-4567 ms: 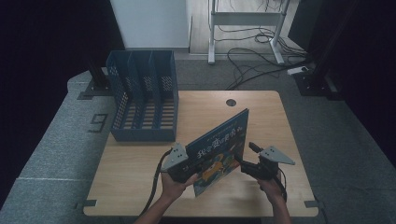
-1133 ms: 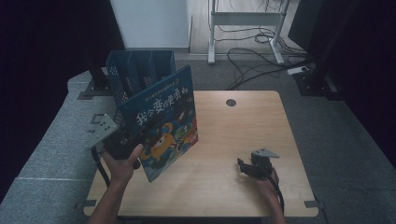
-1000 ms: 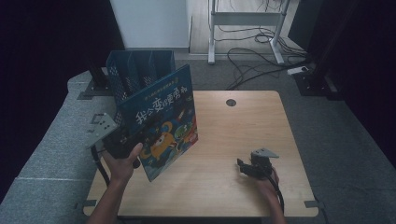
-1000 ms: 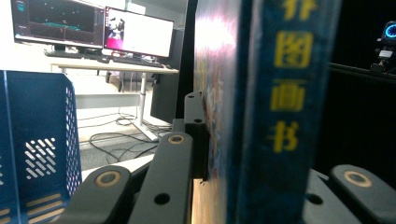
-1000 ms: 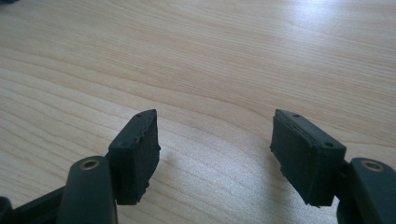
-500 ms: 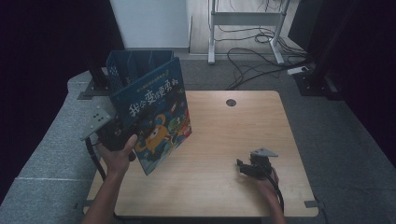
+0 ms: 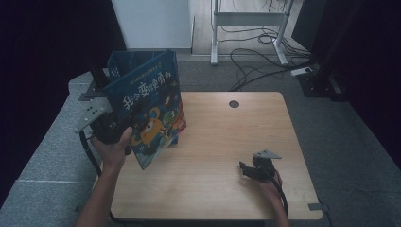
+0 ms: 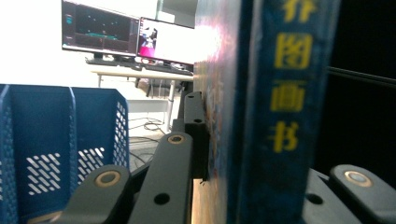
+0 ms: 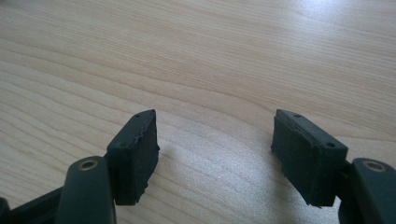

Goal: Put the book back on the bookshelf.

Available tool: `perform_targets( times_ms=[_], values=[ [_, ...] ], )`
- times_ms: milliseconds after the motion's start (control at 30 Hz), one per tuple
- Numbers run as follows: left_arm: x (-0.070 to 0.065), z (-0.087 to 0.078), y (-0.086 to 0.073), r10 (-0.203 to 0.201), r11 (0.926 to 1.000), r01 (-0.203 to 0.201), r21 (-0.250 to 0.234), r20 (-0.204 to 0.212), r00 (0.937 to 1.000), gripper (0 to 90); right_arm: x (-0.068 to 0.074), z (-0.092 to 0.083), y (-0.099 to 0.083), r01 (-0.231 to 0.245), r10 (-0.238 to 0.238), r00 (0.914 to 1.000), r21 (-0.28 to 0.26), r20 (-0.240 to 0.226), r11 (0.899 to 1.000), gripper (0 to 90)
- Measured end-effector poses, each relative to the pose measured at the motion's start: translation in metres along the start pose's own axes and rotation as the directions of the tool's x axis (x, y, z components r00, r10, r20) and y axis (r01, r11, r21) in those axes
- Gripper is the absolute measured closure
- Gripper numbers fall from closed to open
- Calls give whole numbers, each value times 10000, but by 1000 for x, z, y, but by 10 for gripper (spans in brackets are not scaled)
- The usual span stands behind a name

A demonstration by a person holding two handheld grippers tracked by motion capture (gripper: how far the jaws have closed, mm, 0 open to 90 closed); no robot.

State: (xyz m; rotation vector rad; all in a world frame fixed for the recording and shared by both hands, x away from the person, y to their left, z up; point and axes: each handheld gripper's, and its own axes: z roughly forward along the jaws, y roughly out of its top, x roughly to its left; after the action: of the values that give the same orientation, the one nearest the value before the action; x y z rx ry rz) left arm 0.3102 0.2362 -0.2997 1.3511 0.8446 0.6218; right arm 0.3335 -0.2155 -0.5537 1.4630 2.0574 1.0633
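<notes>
A blue picture book (image 7: 149, 109) with yellow and white lettering is held upright and tilted at the table's left side, in front of a blue file rack (image 7: 124, 61). My left gripper (image 7: 111, 130) is shut on the book's lower left edge. In the left gripper view the book's spine (image 8: 275, 107) stands between the jaws, and the blue file rack (image 8: 56, 144) shows to the left. My right gripper (image 7: 249, 169) rests low over the wooden table (image 7: 222, 137) at the front right, open with nothing between its pads (image 9: 135, 154).
The file rack stands at the table's back left corner with several slots. A round cable hole (image 7: 233, 103) is near the table's far edge. Cables (image 7: 255, 52) and a desk frame lie on the floor behind. Monitors (image 8: 126, 39) show in the left gripper view.
The left gripper has carried the book leftward and back toward the file rack, raising it more upright. The right gripper has let go of the book and stays low at the front right.
</notes>
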Motion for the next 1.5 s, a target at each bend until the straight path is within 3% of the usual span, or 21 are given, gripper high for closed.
perform_targets(
  times_ms=[367,667,967,1300,1500],
  values=[
    [22,-1,8,-87,9999,78,-137,-681,9976,823,0,0,0,-21,20,9999,-7,-137,10000,305],
    [28,2,11,21,9999,-37,-146,-1057,9944,823,0,0,0,-23,23,9999,-5,-124,10000,309],
    [31,13,9,19,10000,-27,-63,-1241,9923,823,0,0,0,-49,49,9999,2,-129,10000,307],
    [36,28,9,93,9999,-106,-68,-1708,9853,823,0,0,0,-60,60,9999,-9,-146,10000,308],
    [43,38,6,-127,9999,134,25,-1913,9814,823,0,0,0,-60,59,9999,-14,-133,10000,312]
  ],
)
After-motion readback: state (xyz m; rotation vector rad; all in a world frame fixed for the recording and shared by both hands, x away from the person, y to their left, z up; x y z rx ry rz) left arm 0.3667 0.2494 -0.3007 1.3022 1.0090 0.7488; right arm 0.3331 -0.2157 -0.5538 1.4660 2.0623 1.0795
